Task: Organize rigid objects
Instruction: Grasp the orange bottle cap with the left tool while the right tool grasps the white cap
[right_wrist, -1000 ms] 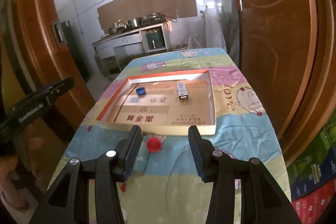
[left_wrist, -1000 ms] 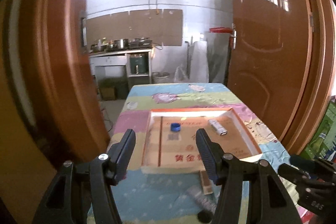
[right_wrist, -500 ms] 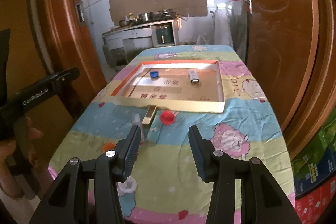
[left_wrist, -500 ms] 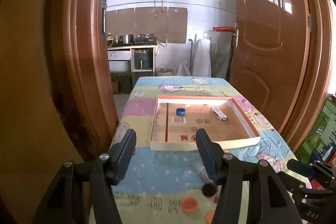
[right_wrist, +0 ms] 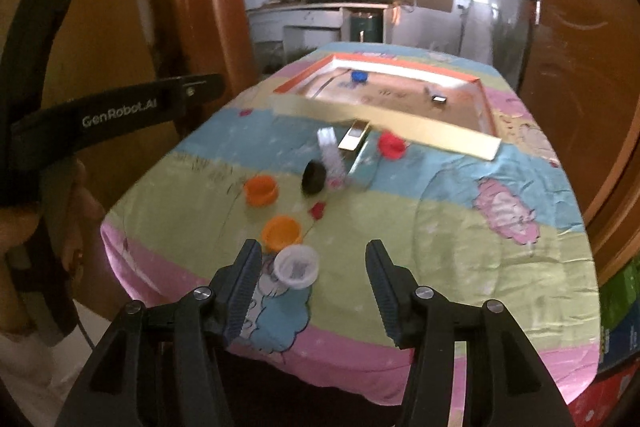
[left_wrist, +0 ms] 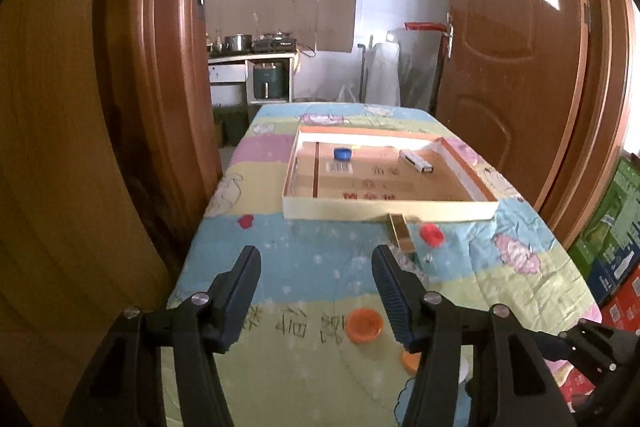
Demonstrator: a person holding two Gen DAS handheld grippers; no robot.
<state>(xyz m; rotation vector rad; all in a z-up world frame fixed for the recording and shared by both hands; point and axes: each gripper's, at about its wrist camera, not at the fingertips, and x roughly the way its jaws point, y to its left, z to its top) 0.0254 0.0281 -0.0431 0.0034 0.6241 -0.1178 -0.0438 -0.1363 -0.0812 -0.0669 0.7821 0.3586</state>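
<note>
Ribbed left gripper [left_wrist: 316, 267] and right gripper [right_wrist: 313, 261] gape empty above round plastic caps [right_wrist: 261, 190].

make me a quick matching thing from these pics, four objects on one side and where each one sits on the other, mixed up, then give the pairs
Things:
1. blue cap
2. red cap
3. white cap
4. gold bar

Places:
A. nearest the right gripper, by its left finger
B. inside the shallow box, far left part
C. on the cloth just outside the box's near wall, right of the gold bar
D. leaning out from the box's near wall onto the cloth

Pairs: 1-B, 2-C, 3-A, 4-D
</note>
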